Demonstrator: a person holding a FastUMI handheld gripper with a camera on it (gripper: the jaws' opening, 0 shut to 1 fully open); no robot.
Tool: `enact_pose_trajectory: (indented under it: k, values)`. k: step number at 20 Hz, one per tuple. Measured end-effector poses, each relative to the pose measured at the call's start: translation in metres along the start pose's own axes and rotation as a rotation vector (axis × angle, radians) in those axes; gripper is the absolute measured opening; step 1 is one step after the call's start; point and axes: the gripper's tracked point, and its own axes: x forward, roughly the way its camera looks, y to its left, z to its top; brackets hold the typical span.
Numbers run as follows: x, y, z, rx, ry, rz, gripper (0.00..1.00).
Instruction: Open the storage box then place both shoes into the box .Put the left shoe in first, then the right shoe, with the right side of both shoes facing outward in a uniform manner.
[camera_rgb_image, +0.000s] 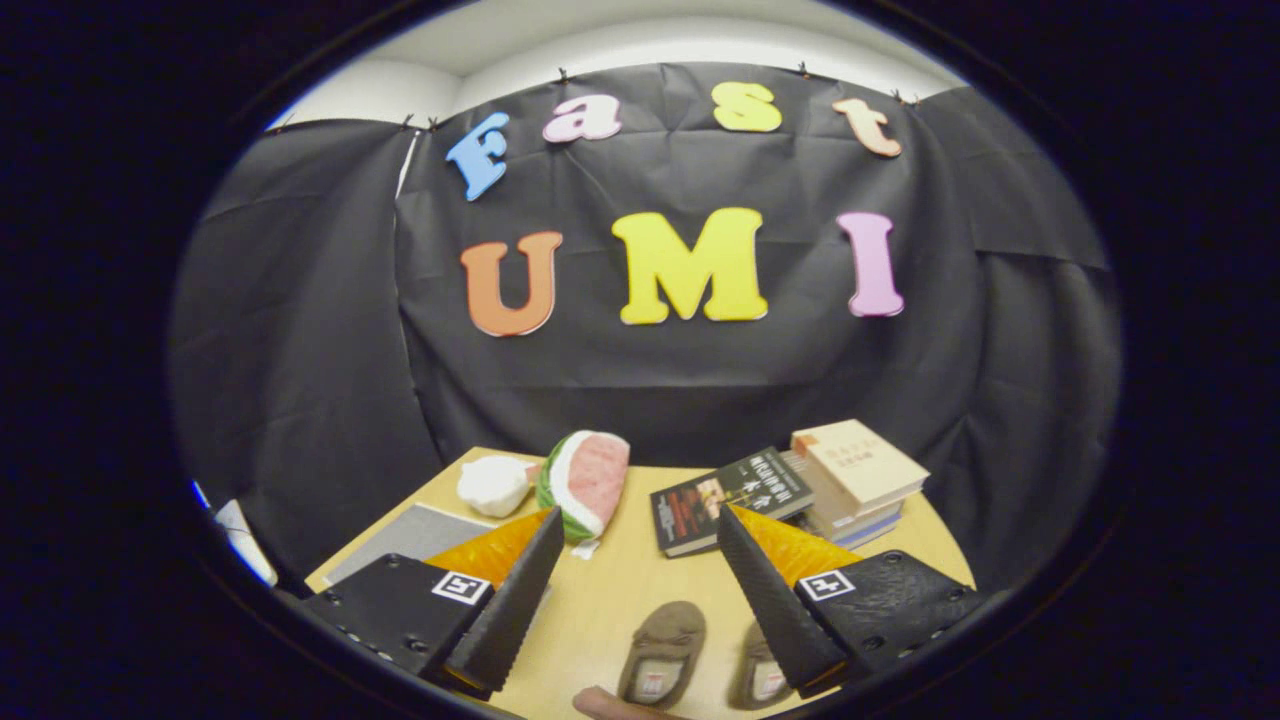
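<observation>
Over the wooden table (610, 600) the gripper (640, 525) hangs wide open, empty, two shoes (663, 655) between its fingers

Shoes (663, 653) soft matt fabric; table (610, 600) smooth pale wood; books (727, 496) glossy paper covers; ribbed jaws apart.

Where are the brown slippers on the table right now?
In the gripper view, the two brown slippers lie side by side on the wooden table, low between the open gripper fingers, nearer than the dark book.
</observation>
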Motion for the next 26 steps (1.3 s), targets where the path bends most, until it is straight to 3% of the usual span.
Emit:
enact_pose_trajectory:
  k: [6, 9, 15, 21, 26]
  values:
    - [0.047, 0.076, -0.065, 0.020, 0.170, 0.176, 0.96]
    - [0.067, 0.102, -0.100, 0.109, 0.289, 0.267, 0.96]
    - [0.093, 0.116, -0.150, 0.220, 0.475, 0.309, 0.96]
    - [0.099, 0.124, -0.162, 0.379, 0.565, 0.380, 0.97]
    - [0.095, 0.135, -0.162, 0.591, 0.689, 0.417, 0.76]
